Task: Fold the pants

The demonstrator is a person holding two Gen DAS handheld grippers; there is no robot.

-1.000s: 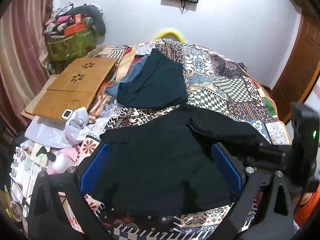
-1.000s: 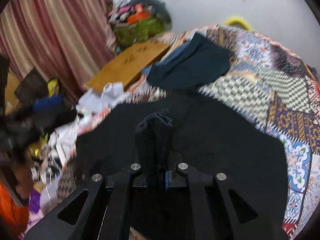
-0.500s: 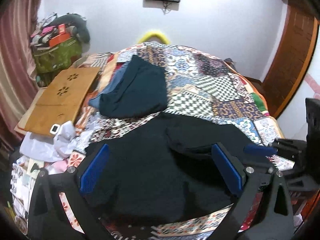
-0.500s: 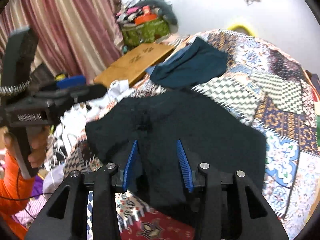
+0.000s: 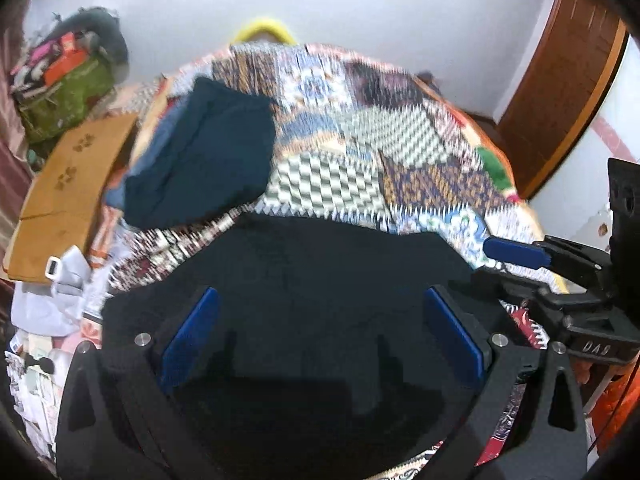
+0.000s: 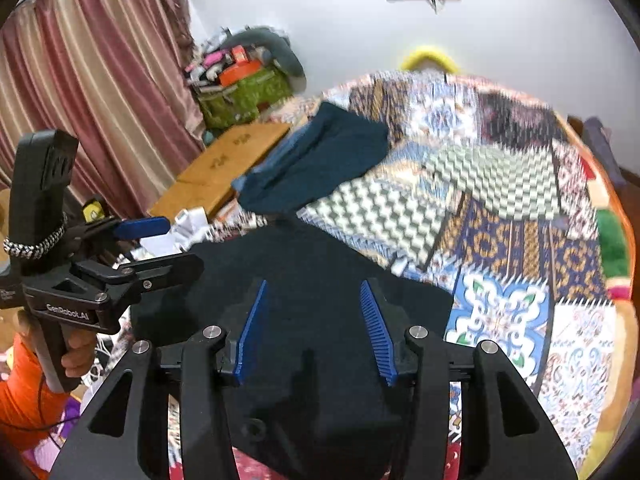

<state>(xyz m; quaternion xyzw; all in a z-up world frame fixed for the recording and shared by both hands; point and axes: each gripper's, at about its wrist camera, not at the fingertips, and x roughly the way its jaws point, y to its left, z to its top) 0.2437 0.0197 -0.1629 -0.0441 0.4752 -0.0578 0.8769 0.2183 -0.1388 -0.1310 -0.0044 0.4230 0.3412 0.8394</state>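
Black pants lie folded on the near part of a patchwork bedspread. My left gripper hovers open over them, its blue pads wide apart with only cloth beneath; in the right wrist view the left gripper comes in from the left edge. My right gripper hangs above the pants too. Its jaws are opening and nothing is pinched between the pads. The left wrist view has the right gripper at the pants' right edge.
A folded dark teal garment lies farther back on the bed. Left of the bed are a wooden lap desk, white cloths and a pile of bags. A curtain hangs left, a wooden door right.
The right gripper, shut on a pinch of black cloth a second ago, has let go and drawn back with its jaws apart. The raised fold now lies flat. Both grippers shifted sideways.
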